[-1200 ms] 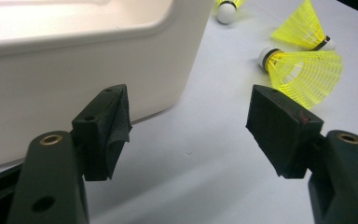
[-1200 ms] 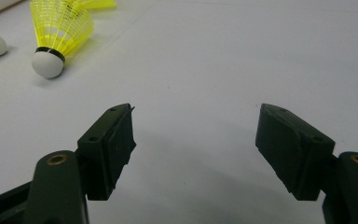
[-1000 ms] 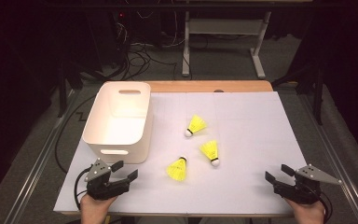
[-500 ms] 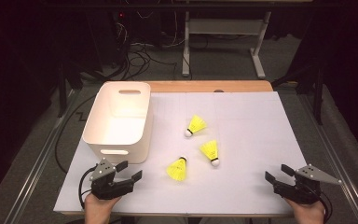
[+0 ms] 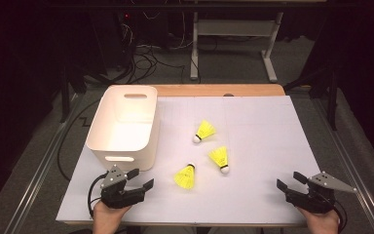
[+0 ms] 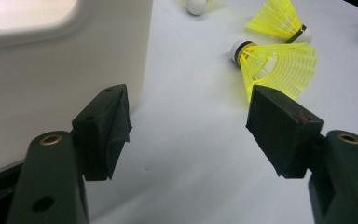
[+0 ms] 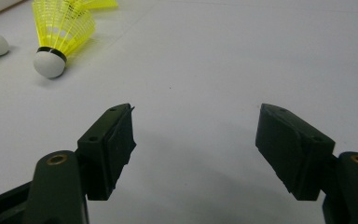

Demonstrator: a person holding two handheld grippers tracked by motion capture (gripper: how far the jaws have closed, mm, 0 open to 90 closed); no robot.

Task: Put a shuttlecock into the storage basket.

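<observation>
1. High view first: we hold the left gripper point(image 5: 140, 179) at the near left edge of the white sheet point(image 5: 263, 126), its jaws spread apart with nothing between them, pointing right and slightly away from us.
2. We hold the right gripper point(image 5: 289, 180) at the near right edge of the sheet, its jaws likewise spread and empty, pointing left.
3. Just beyond the left gripper stands the white bin point(image 5: 122, 128), its near wall close to the jaws; in the left gripper view that wall point(image 6: 51, 88) rises just beside the left-hand jaw.
4. The nearest shuttlecock point(image 5: 185, 176) lies on its side on the sheet, to the right of the left gripper and near it but apart from it. In the left gripper view its yellow skirt point(image 6: 275, 65) shows just above the right-hand jaw, cork pointing away from us.
5. A second shuttlecock point(image 5: 219, 158) lies a little farther out and to the right, cork toward us; in the right gripper view we see it point(image 7: 58, 32) at upper left, well apart from the jaws.
6. The third shuttlecock point(image 5: 204, 131) lies farthest, near the middle of the sheet, beside the bin's right side but not touching it.
</observation>
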